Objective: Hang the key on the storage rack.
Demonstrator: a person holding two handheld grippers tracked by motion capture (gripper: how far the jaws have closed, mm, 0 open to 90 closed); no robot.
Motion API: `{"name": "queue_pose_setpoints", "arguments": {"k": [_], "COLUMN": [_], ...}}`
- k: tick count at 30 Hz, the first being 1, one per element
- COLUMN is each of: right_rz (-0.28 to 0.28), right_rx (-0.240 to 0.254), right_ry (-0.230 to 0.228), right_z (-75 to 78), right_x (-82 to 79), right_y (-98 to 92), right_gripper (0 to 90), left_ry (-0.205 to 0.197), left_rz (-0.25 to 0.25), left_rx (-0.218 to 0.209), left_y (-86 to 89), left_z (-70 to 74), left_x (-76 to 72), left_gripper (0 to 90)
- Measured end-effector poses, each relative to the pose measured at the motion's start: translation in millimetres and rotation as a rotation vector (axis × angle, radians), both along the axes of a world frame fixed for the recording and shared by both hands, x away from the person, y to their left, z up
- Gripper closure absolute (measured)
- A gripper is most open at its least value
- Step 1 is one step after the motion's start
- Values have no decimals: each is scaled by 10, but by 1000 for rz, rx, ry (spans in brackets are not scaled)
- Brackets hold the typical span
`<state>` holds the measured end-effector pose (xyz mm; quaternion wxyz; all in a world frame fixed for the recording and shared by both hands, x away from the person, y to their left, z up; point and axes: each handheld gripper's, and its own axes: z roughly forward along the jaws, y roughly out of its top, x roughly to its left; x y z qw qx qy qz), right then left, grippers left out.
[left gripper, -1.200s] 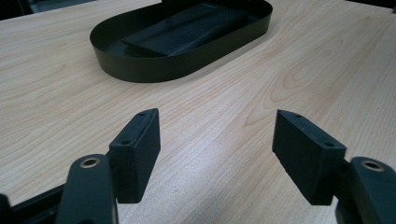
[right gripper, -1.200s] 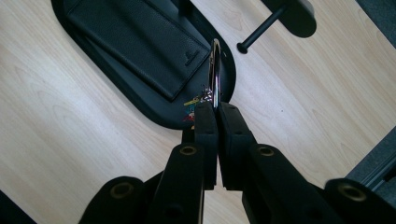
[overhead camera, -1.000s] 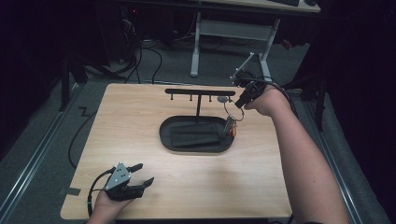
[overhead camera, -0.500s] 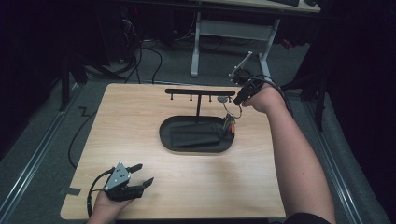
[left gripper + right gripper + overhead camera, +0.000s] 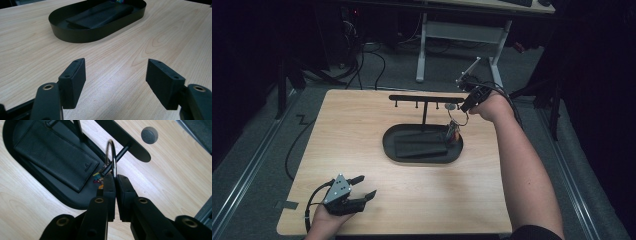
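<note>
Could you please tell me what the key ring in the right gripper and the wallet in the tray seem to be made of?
Key ring: likely polished metal; thin, silvery, with bright glints.
Wallet: black leather or an imitation; fine pebbled grain, matte, small embossed mark.
Tray: probably painted metal or plastic; thin, smooth, semi-matte black wall.

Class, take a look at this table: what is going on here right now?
A person works at a light wooden table with a claw in each hand. The right claw is shut on a silver metal key ring, holding it up beside the end of the black T-shaped hook rack, with the keys dangling over the black oval tray. A black leather wallet lies in that tray. The left claw rests open near the table's front edge, holding nothing.
</note>
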<state>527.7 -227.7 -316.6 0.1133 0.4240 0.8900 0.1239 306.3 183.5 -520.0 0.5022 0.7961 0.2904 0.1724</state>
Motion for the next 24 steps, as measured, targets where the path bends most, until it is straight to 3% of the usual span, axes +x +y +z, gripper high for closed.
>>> {"name": "queue_pose_setpoints", "arguments": {"k": [15, 19, 21, 24], "right_rz": [-50, -73, -88, -97], "right_rx": [14, 16, 36, 37], "right_ry": [-65, -78, -97, -110], "right_z": [121, 99, 76, 56], "right_x": [-191, -256, -339, -382], "right_y": [-175, -239, -263, -276], "right_gripper": [748, 690, 608, 555], "left_ry": [3, 4, 3, 3], "left_rz": [-2, -5, -9, -12], "left_rx": [-1, 0, 3, 4], "left_y": [-22, -34, -37, -42], "left_z": [-8, -9, -5, -8], "left_x": [7, 4, -3, 0], "left_gripper": [330, 329, 330, 329]}}
